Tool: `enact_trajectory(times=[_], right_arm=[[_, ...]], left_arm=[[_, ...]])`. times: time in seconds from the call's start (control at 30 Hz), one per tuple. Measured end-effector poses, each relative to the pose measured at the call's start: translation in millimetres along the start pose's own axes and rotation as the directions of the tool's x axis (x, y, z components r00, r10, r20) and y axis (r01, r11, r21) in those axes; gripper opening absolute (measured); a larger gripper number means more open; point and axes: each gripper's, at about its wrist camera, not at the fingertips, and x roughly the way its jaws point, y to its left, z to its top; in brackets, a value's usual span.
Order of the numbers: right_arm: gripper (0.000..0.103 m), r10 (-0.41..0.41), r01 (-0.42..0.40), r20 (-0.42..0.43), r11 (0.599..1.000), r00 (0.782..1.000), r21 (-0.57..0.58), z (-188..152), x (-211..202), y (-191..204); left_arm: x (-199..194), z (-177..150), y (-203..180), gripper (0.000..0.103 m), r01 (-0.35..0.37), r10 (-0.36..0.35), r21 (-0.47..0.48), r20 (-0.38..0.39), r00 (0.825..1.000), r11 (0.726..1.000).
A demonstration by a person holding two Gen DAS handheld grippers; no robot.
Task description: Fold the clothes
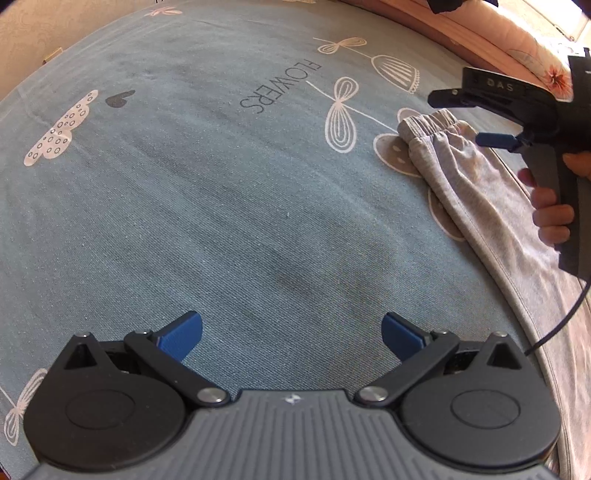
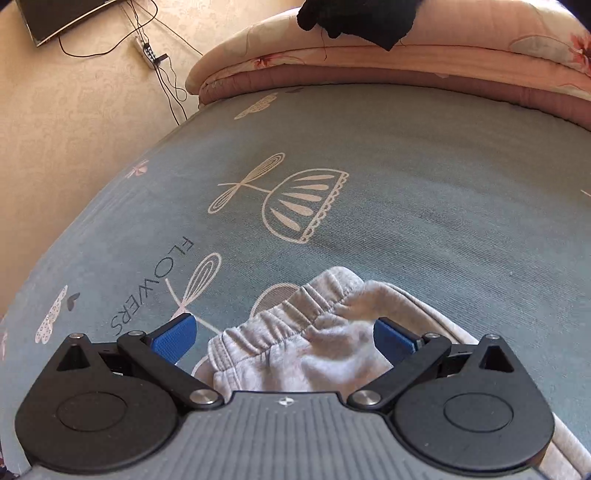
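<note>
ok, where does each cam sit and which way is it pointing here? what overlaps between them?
Left wrist: on the left gripper, jaws open, facing bare blue bedsheet; right gripper and hand show at right over the grey pants.
Right wrist: on the right gripper, jaws open, low over the pants' elastic waistband, facing a pink quilt and wall.
Shared: pants, FLOWERS print.

Home bedroom, printed bedsheet (image 2: 424,166), folded quilt (image 2: 461,62), wall-mounted screen (image 2: 55,14)

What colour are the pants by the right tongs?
Light heather grey pants, with a gathered elastic waistband; clearest in the right wrist view.
</note>
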Motion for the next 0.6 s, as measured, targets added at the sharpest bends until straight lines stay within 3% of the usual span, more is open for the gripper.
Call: enact_trajectory(times=[0.17,0.37,0.6], right_arm=[[0.103,-0.009,0.011,-0.016,0.991,1.0,0.136,-48.4,-73.8,-18.7],[0.103,-0.128,0.14,-0.058,0.94,0.99,0.31,-130.1,-155.2,-41.4],[0.103,-0.358,0.355,-0.067,0.854,0.931,0.38,-195.8,-212.0,-95.8]], left_arm=[[-2.6,1.4,-11.9,0.102,-0.005,0.005,0.014,0.011,1.0,1.0],[-8.7,-14.8,-52.2,0.102,0.029,-0.028,0.105,-0.008,1.0,0.994],[-18.0,-35.5,-103.1,0.102,0.071,-0.066,0.22,-0.031,0.997,0.973]])
